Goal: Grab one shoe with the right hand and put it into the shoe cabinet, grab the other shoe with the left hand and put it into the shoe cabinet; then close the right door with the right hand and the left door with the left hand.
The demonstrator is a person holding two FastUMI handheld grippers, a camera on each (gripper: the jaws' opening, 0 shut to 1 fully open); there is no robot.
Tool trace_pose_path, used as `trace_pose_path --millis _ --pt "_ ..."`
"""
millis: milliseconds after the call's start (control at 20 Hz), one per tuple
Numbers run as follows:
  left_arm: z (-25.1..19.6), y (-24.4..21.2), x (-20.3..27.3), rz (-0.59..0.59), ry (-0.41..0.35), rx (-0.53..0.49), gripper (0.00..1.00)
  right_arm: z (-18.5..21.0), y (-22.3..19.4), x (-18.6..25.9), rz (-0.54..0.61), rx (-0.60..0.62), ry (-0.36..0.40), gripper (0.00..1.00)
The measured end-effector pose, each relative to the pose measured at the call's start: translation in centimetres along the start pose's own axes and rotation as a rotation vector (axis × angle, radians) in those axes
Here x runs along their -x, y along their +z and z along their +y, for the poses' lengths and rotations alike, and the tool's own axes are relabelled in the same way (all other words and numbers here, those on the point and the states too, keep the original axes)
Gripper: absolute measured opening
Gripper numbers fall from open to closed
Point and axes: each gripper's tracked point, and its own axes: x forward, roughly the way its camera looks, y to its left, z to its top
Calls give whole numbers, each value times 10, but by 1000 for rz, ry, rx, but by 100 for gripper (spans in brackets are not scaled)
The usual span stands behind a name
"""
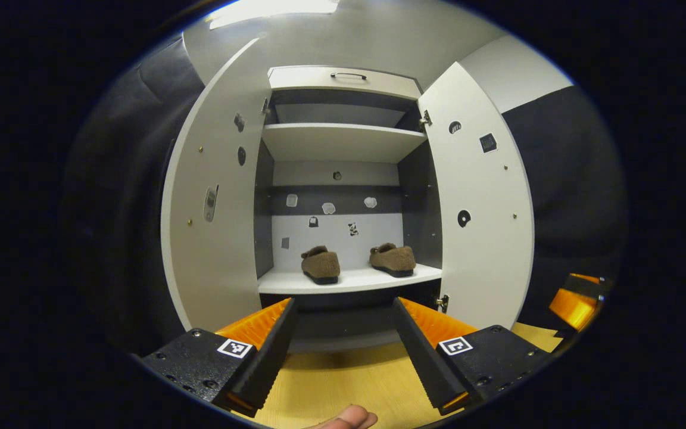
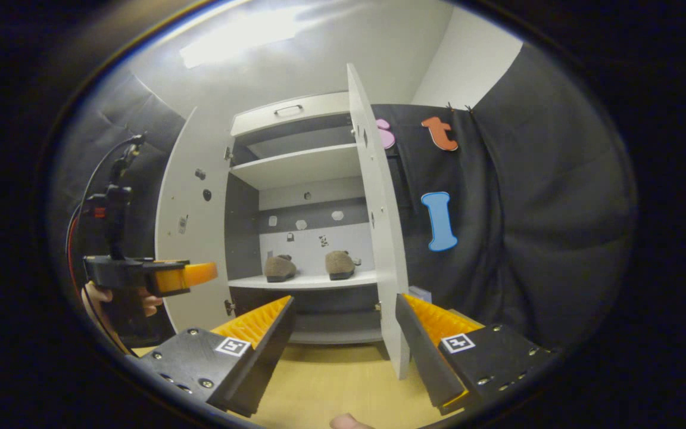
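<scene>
Two brown fuzzy shoes stand side by side on the white lower shelf of the open shoe cabinet: one on the left, one on the right. The left door and the right door both stand wide open. My left gripper is open and holds nothing, facing the cabinet's middle from a short way back. My right gripper is also open and holds nothing, in line with the right door's edge. The left gripper sits in a hand before the left door.
Pale wooden floor lies between the grippers and the cabinet. An upper shelf and a top drawer with a handle are above the shoes. Black cloth walls flank the cabinet. The right gripper's orange part shows beyond the right door.
</scene>
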Motion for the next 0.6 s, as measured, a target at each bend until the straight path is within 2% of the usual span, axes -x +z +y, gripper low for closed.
trace_pose_path --millis 250,350,400,500,600 --pt "11 -13 14 5 -13 32 98 -64 42 -11 38 121 -9 100" --pt "13 -11 20 -8 -20 28 98 -98 67 -29 50 126 -16 98" --pt "11 -11 23 -9 -29 34 98 -111 78 -39 52 140 -1 100" --pt "6 -12 29 -7 -61 45 98 -145 99 -66 44 205 -1 100" --pt "9 -14 32 0 -82 52 97 -171 101 -91 95 241 9 100"
